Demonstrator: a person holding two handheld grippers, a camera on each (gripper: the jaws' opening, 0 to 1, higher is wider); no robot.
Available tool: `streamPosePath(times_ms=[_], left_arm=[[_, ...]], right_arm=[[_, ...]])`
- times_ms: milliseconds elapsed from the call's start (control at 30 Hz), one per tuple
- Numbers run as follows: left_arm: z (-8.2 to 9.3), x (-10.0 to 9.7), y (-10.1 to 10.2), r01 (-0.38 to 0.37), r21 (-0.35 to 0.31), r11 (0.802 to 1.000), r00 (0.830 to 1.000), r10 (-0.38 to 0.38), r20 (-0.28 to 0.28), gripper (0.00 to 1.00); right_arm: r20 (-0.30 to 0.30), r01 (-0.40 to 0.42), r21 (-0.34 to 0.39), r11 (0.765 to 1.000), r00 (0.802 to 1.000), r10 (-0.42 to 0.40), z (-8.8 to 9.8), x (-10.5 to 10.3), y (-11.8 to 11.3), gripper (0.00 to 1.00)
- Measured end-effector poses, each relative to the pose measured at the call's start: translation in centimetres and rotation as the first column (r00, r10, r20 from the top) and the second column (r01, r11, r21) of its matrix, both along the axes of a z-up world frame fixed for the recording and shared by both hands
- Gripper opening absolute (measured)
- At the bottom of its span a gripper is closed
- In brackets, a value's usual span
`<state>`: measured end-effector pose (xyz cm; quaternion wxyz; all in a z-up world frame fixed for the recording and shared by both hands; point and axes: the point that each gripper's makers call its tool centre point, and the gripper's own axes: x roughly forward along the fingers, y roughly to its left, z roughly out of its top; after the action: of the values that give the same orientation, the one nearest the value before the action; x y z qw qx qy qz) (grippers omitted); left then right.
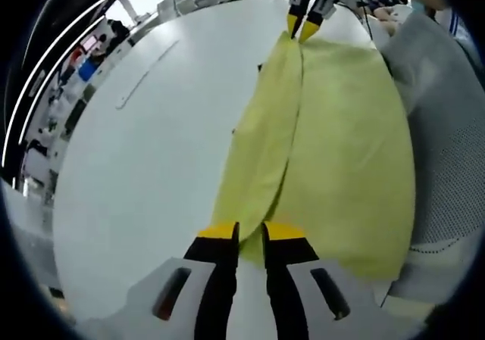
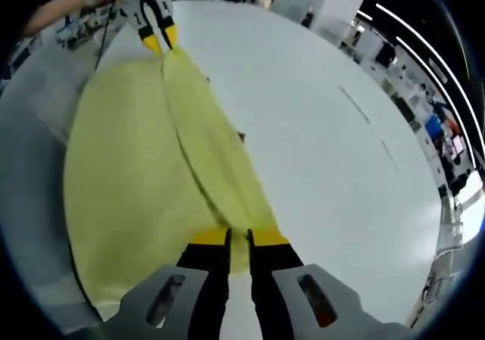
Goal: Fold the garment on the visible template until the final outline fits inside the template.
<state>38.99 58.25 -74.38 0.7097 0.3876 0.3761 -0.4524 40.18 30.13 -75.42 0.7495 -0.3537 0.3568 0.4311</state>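
Note:
A pale yellow garment point(image 1: 341, 151) lies spread on a white table point(image 1: 136, 173), with one long flap folded over and lifted along its middle. My left gripper point(image 1: 251, 234) is shut on the near end of that folded edge. At the far end my right gripper point(image 1: 306, 23) pinches the same edge. In the right gripper view the garment point(image 2: 129, 173) runs away from my right gripper point(image 2: 241, 240), which is shut on the cloth, up to the left gripper point(image 2: 159, 38). Small dark marks point(image 2: 241, 135) peek out beside the fold; the rest of the template is hidden.
A person in grey mesh clothing point(image 1: 447, 143) stands against the table edge by the garment, also seen as a grey sleeve and body point(image 2: 30, 128). A faint line point(image 1: 144, 75) marks the bare table point(image 2: 341, 166). Shelves and desks stand beyond the table.

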Motion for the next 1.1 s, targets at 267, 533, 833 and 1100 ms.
streamPosePath(times_ms=[267, 533, 833, 1100], left_arm=[[-0.5, 0.4, 0.5, -0.014, 0.010, 1.000, 1.000, 0.014, 0.010, 0.06], [-1.2, 0.4, 0.7, -0.050, 0.004, 0.999, 0.999, 0.050, -0.004, 0.00], [-0.7, 0.9, 0.8, -0.121, -0.073, 0.990, 0.993, 0.119, -0.020, 0.00], [-0.6, 1.5, 0.9, -0.185, -0.128, 0.974, 0.983, 0.181, -0.039, 0.00]], right_arm=[[-0.003, 0.009, 0.002, 1.000, 1.000, -0.009, -0.1, 0.0, -0.2, 0.07], [-0.002, 0.038, 0.015, 0.999, 0.999, -0.037, 0.0, 0.1, -0.4, 0.05], [0.000, 0.066, 0.035, 0.997, 0.998, -0.066, 0.2, 0.5, -0.5, 0.02], [-0.001, 0.088, 0.045, 0.995, 0.996, -0.088, 0.3, 0.7, -0.5, 0.02]])
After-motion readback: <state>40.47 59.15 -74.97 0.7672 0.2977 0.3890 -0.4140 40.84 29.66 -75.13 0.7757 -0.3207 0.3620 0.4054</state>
